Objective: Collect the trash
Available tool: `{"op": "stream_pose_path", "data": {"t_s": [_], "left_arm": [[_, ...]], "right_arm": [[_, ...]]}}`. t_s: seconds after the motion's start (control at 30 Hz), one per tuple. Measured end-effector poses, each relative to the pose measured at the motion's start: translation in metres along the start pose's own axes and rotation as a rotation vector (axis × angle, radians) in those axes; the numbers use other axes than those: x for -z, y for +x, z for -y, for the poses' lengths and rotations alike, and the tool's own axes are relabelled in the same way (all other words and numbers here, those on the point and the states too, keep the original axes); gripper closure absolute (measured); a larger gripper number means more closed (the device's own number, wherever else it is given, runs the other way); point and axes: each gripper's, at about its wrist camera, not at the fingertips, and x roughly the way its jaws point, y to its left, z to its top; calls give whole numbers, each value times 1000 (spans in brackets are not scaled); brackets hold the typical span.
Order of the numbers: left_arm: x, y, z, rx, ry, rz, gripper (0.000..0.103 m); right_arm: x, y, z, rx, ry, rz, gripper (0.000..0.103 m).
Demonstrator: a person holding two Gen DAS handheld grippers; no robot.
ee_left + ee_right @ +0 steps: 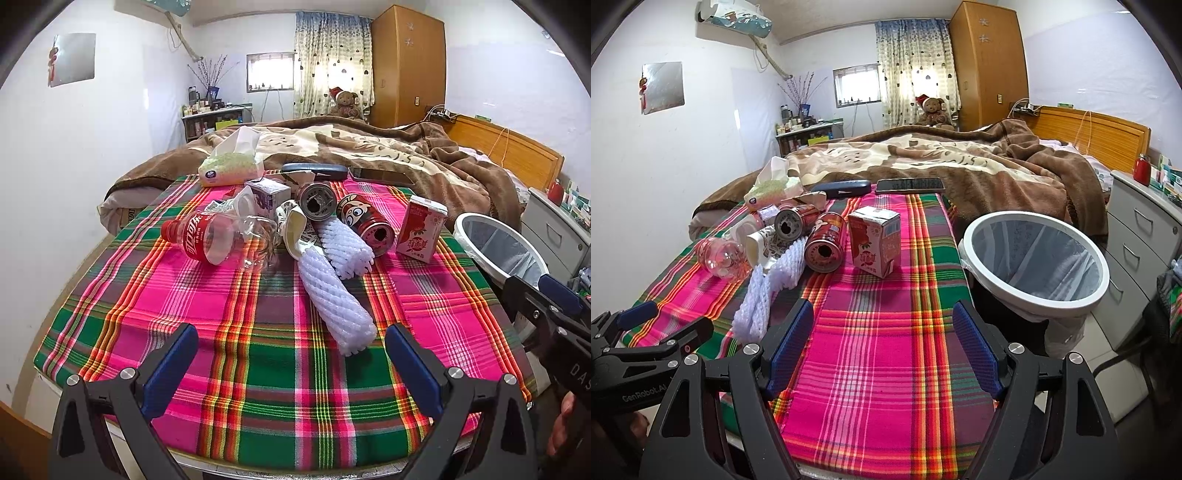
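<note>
Trash lies on a plaid-covered table: an empty Coca-Cola bottle, two white foam nets, two red cans, a red drink carton, a small purple carton and a crumpled paper cup. A white-rimmed bin with a liner stands right of the table. My left gripper is open and empty near the table's front edge. My right gripper is open and empty, short of the red carton.
A tissue pack, a dark glasses case and a phone lie at the table's far edge. A bed with a brown blanket is behind. Grey drawers stand at the right.
</note>
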Motion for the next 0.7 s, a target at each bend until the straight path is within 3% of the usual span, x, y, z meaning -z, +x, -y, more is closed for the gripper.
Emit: {"op": "stream_pose_path", "data": {"t_s": [0.7], "left_arm": [[0,1,1,5,-2,-2,0]], "right_arm": [[-1,-1,0,-1,1,2,24]]}}
